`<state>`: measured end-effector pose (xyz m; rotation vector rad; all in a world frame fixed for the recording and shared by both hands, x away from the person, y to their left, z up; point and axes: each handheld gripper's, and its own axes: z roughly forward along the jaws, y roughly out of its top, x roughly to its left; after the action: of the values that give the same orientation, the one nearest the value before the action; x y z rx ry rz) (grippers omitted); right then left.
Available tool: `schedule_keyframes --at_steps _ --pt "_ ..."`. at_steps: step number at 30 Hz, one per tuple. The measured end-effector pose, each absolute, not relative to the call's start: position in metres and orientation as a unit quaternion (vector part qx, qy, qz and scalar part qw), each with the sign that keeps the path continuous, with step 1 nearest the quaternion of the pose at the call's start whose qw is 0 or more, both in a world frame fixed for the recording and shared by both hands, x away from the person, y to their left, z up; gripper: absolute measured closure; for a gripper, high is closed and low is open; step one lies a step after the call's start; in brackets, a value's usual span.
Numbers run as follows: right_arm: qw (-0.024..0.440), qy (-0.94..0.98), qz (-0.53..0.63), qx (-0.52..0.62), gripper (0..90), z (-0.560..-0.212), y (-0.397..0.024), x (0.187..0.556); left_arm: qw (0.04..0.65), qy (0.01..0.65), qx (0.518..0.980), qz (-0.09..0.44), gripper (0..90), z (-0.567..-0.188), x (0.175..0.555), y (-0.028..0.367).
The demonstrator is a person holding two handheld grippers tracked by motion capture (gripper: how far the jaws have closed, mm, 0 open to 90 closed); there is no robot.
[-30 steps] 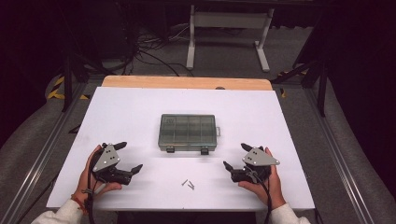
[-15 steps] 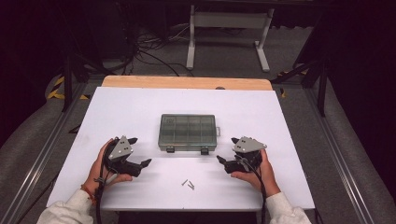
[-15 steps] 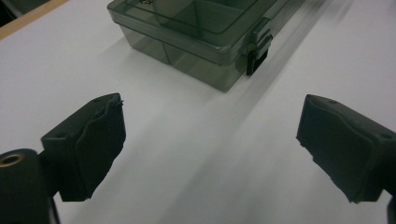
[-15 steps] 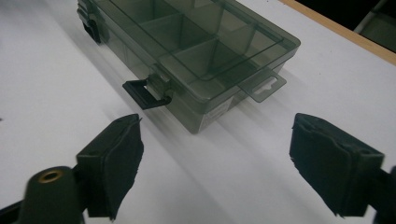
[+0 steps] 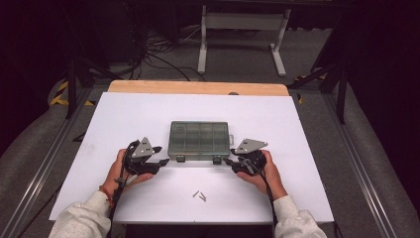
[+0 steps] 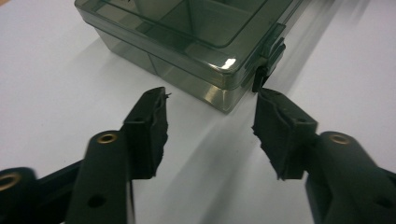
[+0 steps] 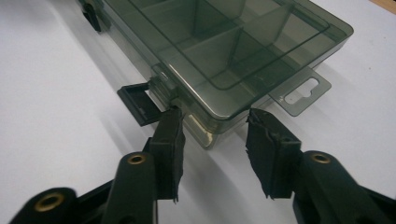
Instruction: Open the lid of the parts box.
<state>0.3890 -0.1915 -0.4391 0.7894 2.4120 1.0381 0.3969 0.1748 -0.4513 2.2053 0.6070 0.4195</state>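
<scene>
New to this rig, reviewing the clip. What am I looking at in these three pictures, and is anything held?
No robot arm: a person holds a hand-held two-jaw tool in each hand. The high view looks down on the white table. The left gripper and the right gripper flank a smoky clear compartment box, lid shut. Two small screws lie nearer the person.

The other two pictures come from a camera riding on each tool, looking along its black fingers. In the left gripper view the fingers straddle a near corner of the box beside a latch. In the right gripper view they flank the other near corner by a flipped-out latch.

Both jaws have just been closing, but nothing is held.
</scene>
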Motion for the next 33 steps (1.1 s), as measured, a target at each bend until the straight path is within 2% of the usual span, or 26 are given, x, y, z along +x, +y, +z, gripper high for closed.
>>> schedule_keyframes --at_steps 2,7,25,33 --pt "0.196 0.860 0.373 0.289 62.4 -0.4397 -0.1929 0.3908 0.397 0.238 0.871 0.163 54.1 -0.4508 0.3983 0.1734" --pt "0.193 0.860 0.372 0.292 60.9 -0.4405 -0.1922 0.3922 0.396 0.240 0.872 0.161 59.5 -0.4514 0.4014 0.1707" --pt "0.187 0.859 0.377 0.291 67.5 -0.4406 -0.1922 0.3914 0.398 0.238 0.872 0.158 65.0 -0.4508 0.4027 0.1709" --pt "0.182 0.860 0.374 0.295 66.7 -0.4422 -0.1922 0.3925 0.396 0.237 0.872 0.160 67.7 -0.4498 0.4023 0.1710"
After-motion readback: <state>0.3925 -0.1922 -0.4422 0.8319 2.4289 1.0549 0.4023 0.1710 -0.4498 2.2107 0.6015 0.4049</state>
